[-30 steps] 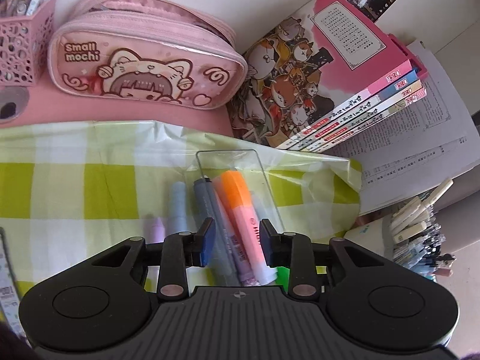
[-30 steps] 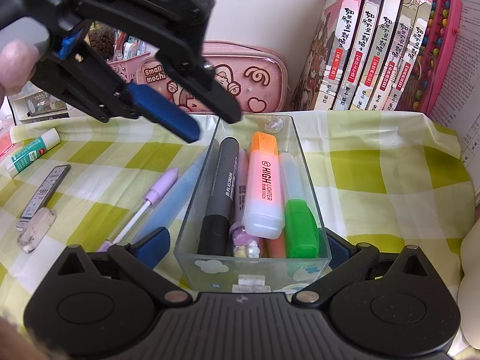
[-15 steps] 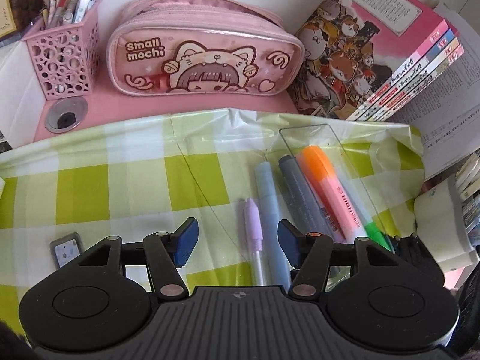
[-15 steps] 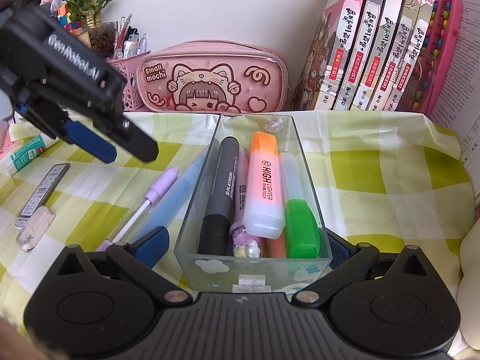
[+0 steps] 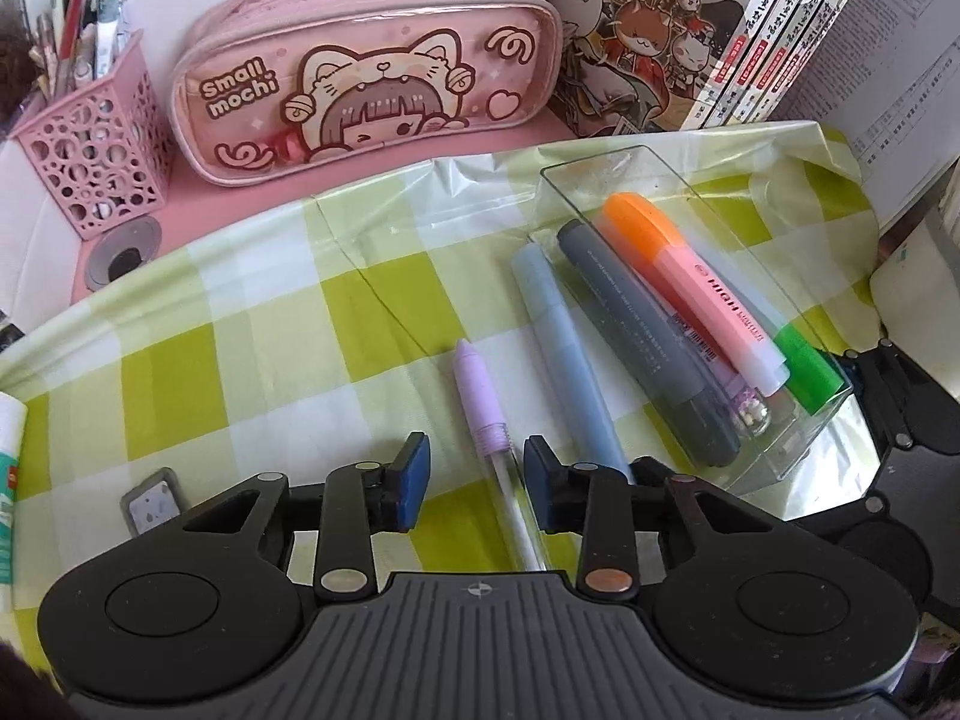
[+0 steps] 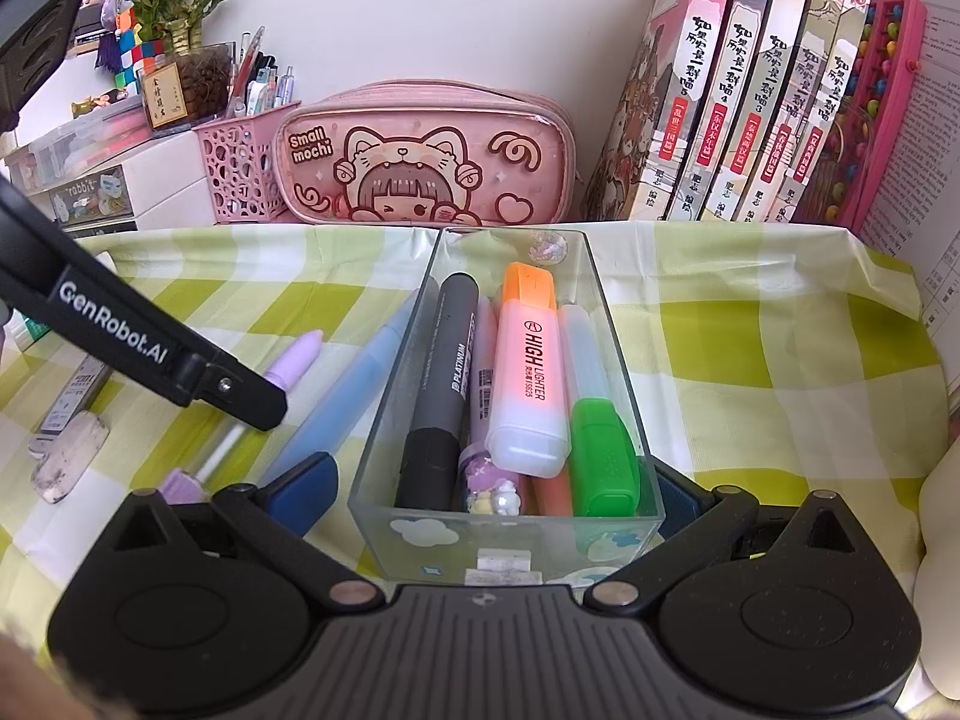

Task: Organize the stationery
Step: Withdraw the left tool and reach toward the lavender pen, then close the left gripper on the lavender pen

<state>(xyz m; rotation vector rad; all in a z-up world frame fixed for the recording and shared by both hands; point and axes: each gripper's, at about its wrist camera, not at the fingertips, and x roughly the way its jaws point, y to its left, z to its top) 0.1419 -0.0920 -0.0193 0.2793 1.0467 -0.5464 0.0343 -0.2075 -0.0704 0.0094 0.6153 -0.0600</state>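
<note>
A clear plastic box (image 6: 510, 540) on the green checked cloth holds a grey marker (image 6: 444, 372), an orange highlighter (image 6: 528, 372), a green highlighter (image 6: 600, 456) and other pens. My right gripper (image 6: 489, 489) spans the box's near end, its pads against the side walls. Left of the box lie a light blue pen (image 5: 564, 354) and a purple pen (image 5: 480, 396). My left gripper (image 5: 476, 474) points down over the purple pen's clear barrel. Its jaws are closing with the pen between them, and the pads are still clear of it.
A pink pencil case (image 5: 372, 78), a pink mesh pen holder (image 5: 102, 162) and a row of books (image 6: 750, 90) line the back wall. A grey eraser (image 5: 150, 501), a lead case (image 6: 78, 390) and a glue stick (image 5: 9, 450) lie at the left. Papers stand at the right.
My left gripper moved from over the box leftwards and down to the purple pen. Its jaws widened, then narrowed again. The right gripper and box stayed still.
</note>
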